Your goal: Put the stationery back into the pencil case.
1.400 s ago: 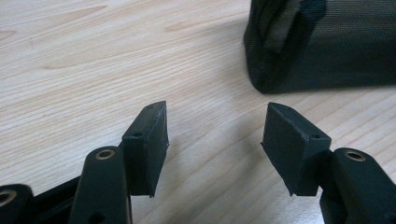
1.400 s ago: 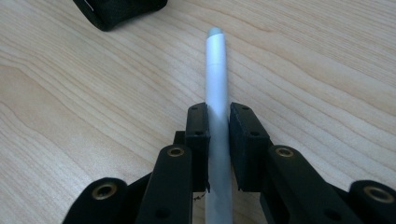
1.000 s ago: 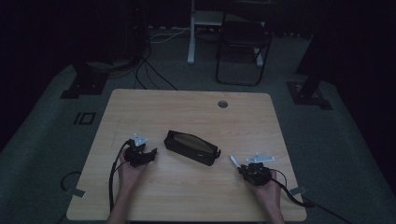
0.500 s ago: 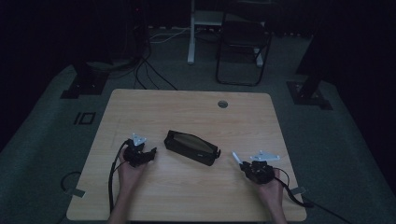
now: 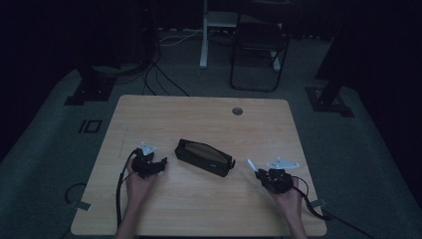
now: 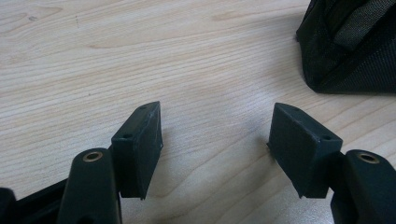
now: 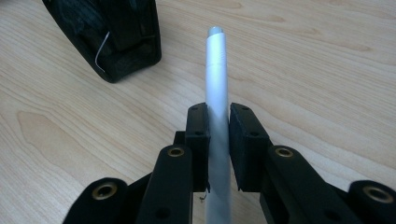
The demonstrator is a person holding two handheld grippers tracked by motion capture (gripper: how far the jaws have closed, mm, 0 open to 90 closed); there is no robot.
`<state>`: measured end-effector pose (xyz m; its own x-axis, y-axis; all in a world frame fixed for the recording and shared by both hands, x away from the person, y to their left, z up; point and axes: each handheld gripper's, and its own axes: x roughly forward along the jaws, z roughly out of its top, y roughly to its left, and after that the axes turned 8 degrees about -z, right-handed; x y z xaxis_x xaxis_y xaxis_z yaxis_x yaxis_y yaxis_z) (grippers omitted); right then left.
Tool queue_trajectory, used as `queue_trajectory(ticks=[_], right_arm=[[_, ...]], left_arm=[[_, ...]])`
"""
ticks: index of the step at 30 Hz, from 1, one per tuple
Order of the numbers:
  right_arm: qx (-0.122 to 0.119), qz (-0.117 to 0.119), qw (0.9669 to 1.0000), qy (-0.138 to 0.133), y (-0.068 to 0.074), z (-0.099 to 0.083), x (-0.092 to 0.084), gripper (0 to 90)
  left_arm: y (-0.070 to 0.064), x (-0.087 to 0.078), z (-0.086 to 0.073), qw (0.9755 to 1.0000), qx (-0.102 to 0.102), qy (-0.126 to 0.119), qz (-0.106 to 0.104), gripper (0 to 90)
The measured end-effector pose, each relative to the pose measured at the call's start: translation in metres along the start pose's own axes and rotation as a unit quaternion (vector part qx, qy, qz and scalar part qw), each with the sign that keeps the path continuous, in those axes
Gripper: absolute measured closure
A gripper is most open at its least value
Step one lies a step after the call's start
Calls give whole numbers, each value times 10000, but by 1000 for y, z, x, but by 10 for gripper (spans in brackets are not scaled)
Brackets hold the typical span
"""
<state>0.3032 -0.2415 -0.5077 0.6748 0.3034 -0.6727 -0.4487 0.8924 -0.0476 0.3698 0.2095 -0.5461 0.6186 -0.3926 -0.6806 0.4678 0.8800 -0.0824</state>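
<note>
Pen (image 7: 216, 79) same in right tongs (image 7: 217, 122); left tongs (image 6: 217, 140) opening, empty.

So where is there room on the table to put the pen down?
The far half of the table is bare, from the black pouch back to the round hole. The near middle between both hands is free too. The pouch crowds the centre.

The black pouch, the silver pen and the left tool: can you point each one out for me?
black pouch (image 5: 204, 157): high view, middle of its top side.
silver pen (image 7: 216, 74): right gripper view, bare barrel beyond the clamping pads.
left tool (image 6: 215, 140): left gripper view, midway between its parted fingertips.
</note>
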Motion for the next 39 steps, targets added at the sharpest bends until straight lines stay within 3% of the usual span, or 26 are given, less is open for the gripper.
queue_trajectory(ticks=[39], right_arm=[[-127, -7, 9993, -364, -2, 32, -18, 786]], left_arm=[[-1, 1, 0, 10000, 35, 11, -30, 328]])
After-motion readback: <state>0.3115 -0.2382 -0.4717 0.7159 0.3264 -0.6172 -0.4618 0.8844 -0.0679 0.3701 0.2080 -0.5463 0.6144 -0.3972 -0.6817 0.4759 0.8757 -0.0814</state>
